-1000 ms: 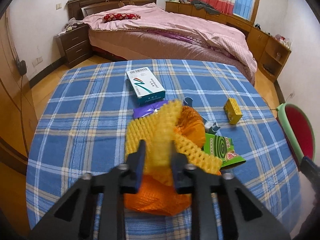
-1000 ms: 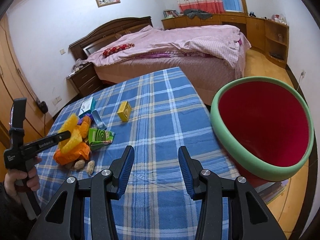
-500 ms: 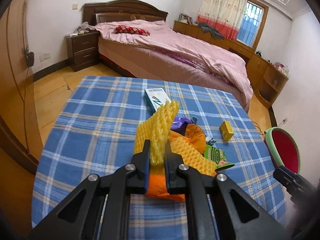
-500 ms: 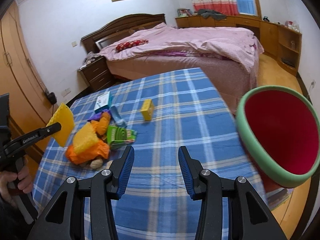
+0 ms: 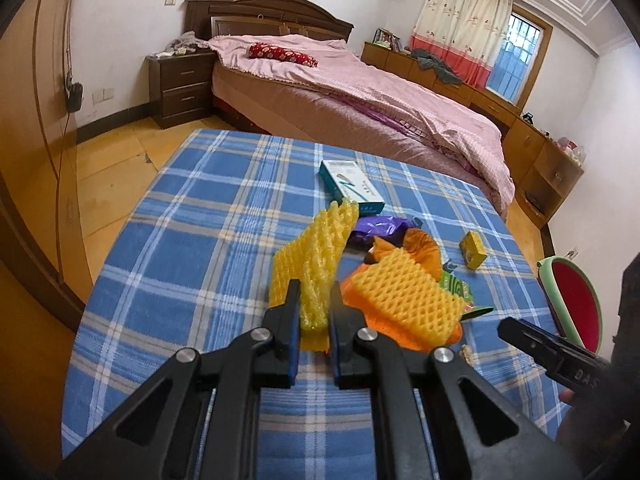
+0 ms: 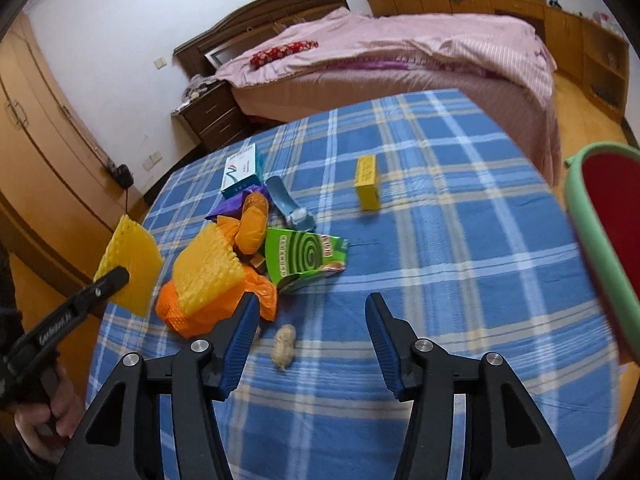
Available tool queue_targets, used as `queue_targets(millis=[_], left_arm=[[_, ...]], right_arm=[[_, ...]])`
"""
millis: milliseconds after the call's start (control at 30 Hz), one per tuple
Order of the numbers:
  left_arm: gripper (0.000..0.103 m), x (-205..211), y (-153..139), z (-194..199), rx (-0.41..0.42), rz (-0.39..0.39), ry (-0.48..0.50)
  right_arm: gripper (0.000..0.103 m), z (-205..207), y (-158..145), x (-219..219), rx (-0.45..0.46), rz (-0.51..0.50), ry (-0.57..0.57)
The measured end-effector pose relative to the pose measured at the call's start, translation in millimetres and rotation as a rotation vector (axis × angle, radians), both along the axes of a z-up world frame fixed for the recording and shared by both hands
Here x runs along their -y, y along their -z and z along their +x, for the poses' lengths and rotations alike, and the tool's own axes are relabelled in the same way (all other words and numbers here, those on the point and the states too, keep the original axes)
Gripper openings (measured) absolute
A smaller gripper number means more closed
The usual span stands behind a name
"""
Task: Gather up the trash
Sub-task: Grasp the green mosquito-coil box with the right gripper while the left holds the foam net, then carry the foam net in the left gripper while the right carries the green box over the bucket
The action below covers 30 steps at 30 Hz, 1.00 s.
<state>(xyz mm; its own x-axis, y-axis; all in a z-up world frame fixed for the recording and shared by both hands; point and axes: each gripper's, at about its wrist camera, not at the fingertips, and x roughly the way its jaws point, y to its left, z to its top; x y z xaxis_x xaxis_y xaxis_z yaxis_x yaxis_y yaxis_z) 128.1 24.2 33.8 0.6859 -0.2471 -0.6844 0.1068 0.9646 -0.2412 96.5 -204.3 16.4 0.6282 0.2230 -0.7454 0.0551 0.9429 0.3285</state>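
Observation:
My left gripper (image 5: 314, 300) is shut on a yellow foam fruit net (image 5: 316, 252) and holds it above the blue checked table (image 5: 192, 240); the net also shows in the right wrist view (image 6: 130, 266). A second yellow foam net (image 6: 208, 268) lies on an orange plastic bag (image 6: 176, 312) in the trash pile, beside a green mosquito-coil box (image 6: 304, 258). My right gripper (image 6: 310, 320) is open and empty over the table, just above a peanut (image 6: 283, 346). The red bin with a green rim (image 6: 600, 248) stands off the table's right edge.
A white-teal box (image 6: 240, 170), a purple wrapper (image 6: 232, 206), a grey-blue tube (image 6: 286, 202) and a small yellow box (image 6: 368, 182) lie on the table. A bed (image 5: 360, 92) and nightstand (image 5: 180, 84) stand beyond it. A wardrobe (image 6: 48, 140) is at the left.
My left gripper has lifted the yellow foam net off the pile and drawn back. My right gripper has swung left toward the pile, so the bin slid to the right edge.

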Motion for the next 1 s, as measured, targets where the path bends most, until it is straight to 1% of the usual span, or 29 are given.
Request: queue_targets(millis=[233,433,467,533,567,633,667,700,800,933,1000], left_arm=[[0.011,-3.9,7.0,2.2,-0.008,-0.018,0.005],[0.011,-7.2,12.6,3.7,-0.019,-0.029,0.006],[0.011,-7.7,13.0,3.6,-0.019,-0.03,0.006],[0.011,-8.1,13.2,3.2,-0.018,-0.031,0.006],[0.011,-8.1,13.2,3.1,-0.019,-0.031,0.006],[0.011,-8.1,13.0,2.9,-0.018,-0.031,0.006],[0.011,-8.1,12.8,2.9,-0.018,-0.031,0.007],[0.011,-8.3,12.6,2.3,-0.017,-0.03,0.008],[0.011,-7.0,10.0,-1.7,-0.008,-0.029,0.015],[0.011,-2.7,0.4,-11.3,0.013,-0.027,0.028],[0.011,0.3,-5.6,-16.7,0.025,-0.028,0.04]], right_arm=[[0.057,23.5,12.0,-7.6,-0.053,0.073,0.033],[0.056,38.1,21.1,-8.3,-0.09,0.082,0.095],[0.054,38.7,22.5,-7.6,-0.093,0.087,0.099],[0.037,39.2,23.9,-5.8,-0.092,0.089,0.101],[0.034,39.8,25.2,-5.1,-0.097,0.098,0.097],[0.018,39.9,27.9,-2.4,-0.104,0.123,0.101],[0.016,39.2,28.3,-1.3,-0.105,0.127,0.104],[0.01,38.4,28.1,-0.8,-0.102,0.128,0.105],[0.005,33.4,23.4,0.6,-0.077,0.122,0.101],[0.003,21.7,9.7,3.7,-0.017,0.088,0.102],[0.003,14.1,2.7,7.5,0.006,0.086,0.103]])
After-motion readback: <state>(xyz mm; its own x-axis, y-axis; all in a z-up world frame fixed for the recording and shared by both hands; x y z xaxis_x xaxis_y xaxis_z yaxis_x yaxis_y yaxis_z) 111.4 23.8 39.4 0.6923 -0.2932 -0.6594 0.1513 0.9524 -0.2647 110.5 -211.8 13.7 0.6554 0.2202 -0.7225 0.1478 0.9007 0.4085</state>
